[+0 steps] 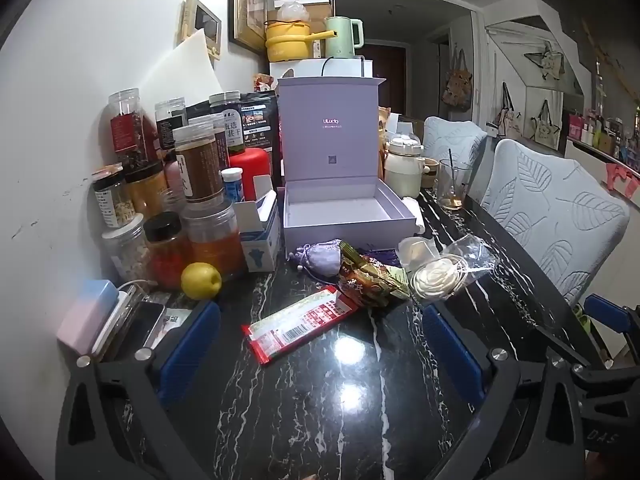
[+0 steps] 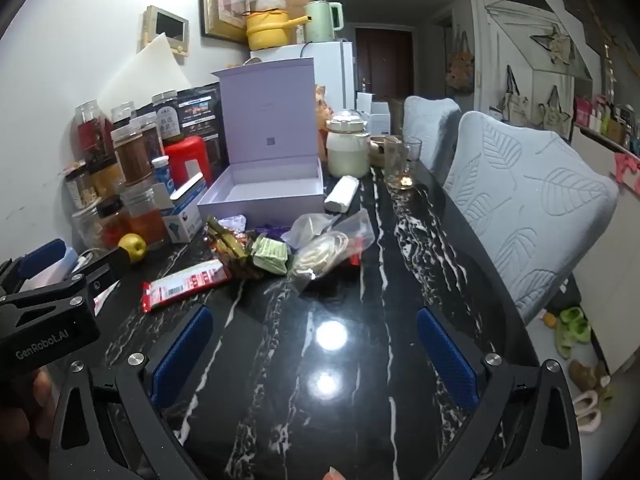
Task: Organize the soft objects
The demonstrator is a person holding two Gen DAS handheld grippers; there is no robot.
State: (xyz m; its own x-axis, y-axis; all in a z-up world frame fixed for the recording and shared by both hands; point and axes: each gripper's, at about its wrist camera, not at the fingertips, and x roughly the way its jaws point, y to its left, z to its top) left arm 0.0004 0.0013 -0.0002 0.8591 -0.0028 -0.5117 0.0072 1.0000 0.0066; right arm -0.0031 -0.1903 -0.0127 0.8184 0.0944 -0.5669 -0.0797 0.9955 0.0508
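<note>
A lilac drawstring pouch [image 1: 320, 258], small and puckered, lies on the black marble table [image 1: 360, 400] just before the open lilac box [image 1: 348, 216], among a red packet [image 1: 298, 328], a brown wrapper [image 1: 368, 280] and a clear bag [image 1: 448, 268]. The red packet's long axis runs diagonally, its near end toward the left gripper [image 1: 320, 344]. Both the left gripper and the right gripper [image 2: 316, 356] hang above the table short of the heap, jaws spread wide and empty.

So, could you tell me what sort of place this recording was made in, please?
Most likely a lived-in home dining area: a marble table crowded with food jars, padded chairs alongside, and a kettle on a small fridge behind.
</note>
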